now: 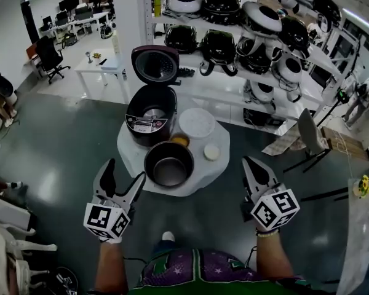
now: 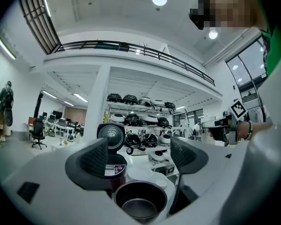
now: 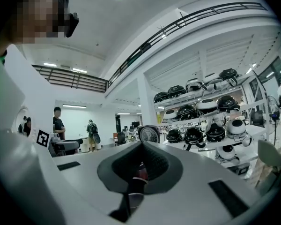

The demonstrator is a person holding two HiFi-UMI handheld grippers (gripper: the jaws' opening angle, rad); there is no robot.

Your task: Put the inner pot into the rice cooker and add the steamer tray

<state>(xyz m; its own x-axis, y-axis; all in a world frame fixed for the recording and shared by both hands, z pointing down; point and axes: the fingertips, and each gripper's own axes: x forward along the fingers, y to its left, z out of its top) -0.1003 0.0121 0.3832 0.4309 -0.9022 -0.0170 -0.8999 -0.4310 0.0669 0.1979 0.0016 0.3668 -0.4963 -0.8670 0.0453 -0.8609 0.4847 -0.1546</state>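
A dark rice cooker (image 1: 150, 118) stands with its lid up at the back of a round white table (image 1: 132, 149). The dark inner pot (image 1: 169, 163) sits on the table in front of it. The white round steamer tray (image 1: 197, 123) lies to the cooker's right. My left gripper (image 1: 125, 171) hovers open just left of the pot, nothing between its fingers. In the left gripper view the pot (image 2: 139, 203) lies below and ahead of the open left gripper (image 2: 140, 156). My right gripper (image 1: 247, 162) is shut and empty, right of the table. In the right gripper view the right gripper (image 3: 140, 165) is shut.
A small orange bowl (image 1: 179, 141) and a small white disc (image 1: 212, 152) lie on the table by the pot. Shelves of rice cookers (image 1: 252, 23) stand behind. A white desk (image 1: 104, 66) is at back left, a chair (image 1: 310, 137) at the right. People (image 3: 58, 123) stand far off.
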